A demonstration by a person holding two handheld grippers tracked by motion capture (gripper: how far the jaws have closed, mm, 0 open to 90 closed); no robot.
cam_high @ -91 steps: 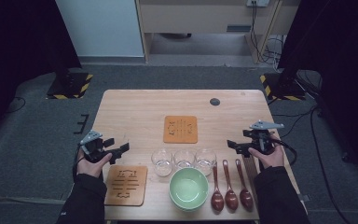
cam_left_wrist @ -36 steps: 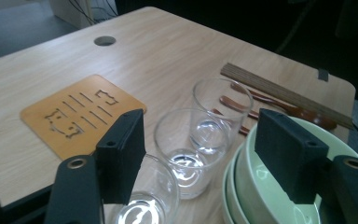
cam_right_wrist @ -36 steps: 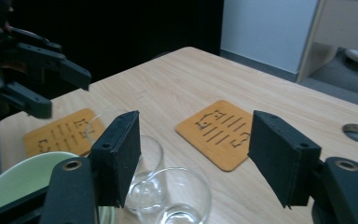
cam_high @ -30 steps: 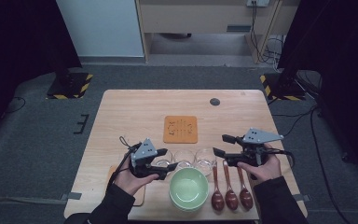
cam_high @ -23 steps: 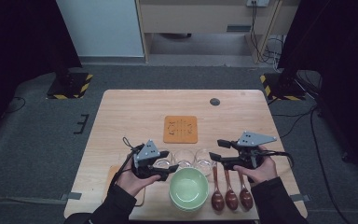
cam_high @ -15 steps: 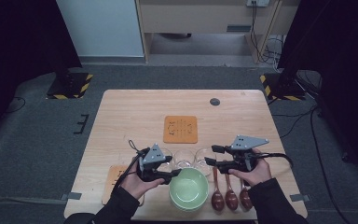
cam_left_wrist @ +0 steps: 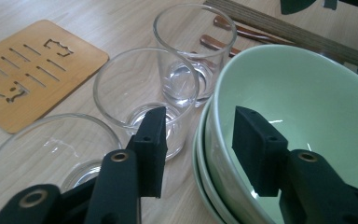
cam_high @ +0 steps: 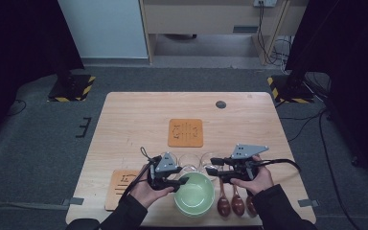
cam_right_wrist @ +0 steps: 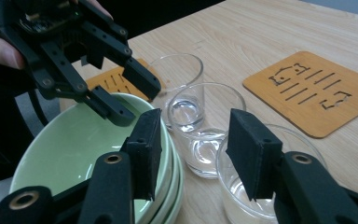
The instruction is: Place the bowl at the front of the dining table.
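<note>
Since the frame three seconds earlier, both hands have been brought inward from the table's outer sides to the stack of pale green ceramic bowls (cam_high: 194, 194) at the near edge, and the jaws of both grippers have just been closing. The left gripper (cam_left_wrist: 198, 140) is set astride the stack's left rim: one pad is seen inside the top bowl, the other outside it above a clear drinking glass, and the rim passes between them. The pads are still apart and no contact with the rim is visible. The right gripper (cam_right_wrist: 193, 151) is held over the right rim in the same way, its jaws apart; one pad lies at the bowl's edge and the other over the nearest glass, and whether the first touches the rim cannot be told.

Just beyond the bowls, a row of three clear drinking glasses (cam_high: 189, 160) is ranged across the table, close to the stack and close to both sets of jaws, so little room is left on the far side. Three dark brown wooden spoons (cam_high: 237, 203) are laid just right of the bowls, under the right hand (cam_high: 254, 179). A slotted light-brown wooden coaster (cam_high: 122, 184) is partly covered by the left hand (cam_high: 146, 189), and a second slotted wooden coaster (cam_high: 186, 132) lies beyond the glasses near the table's middle. Open tabletop (cam_high: 134, 120) is left on the far half, up to a small dark round disc (cam_high: 221, 104) near the far edge.
</note>
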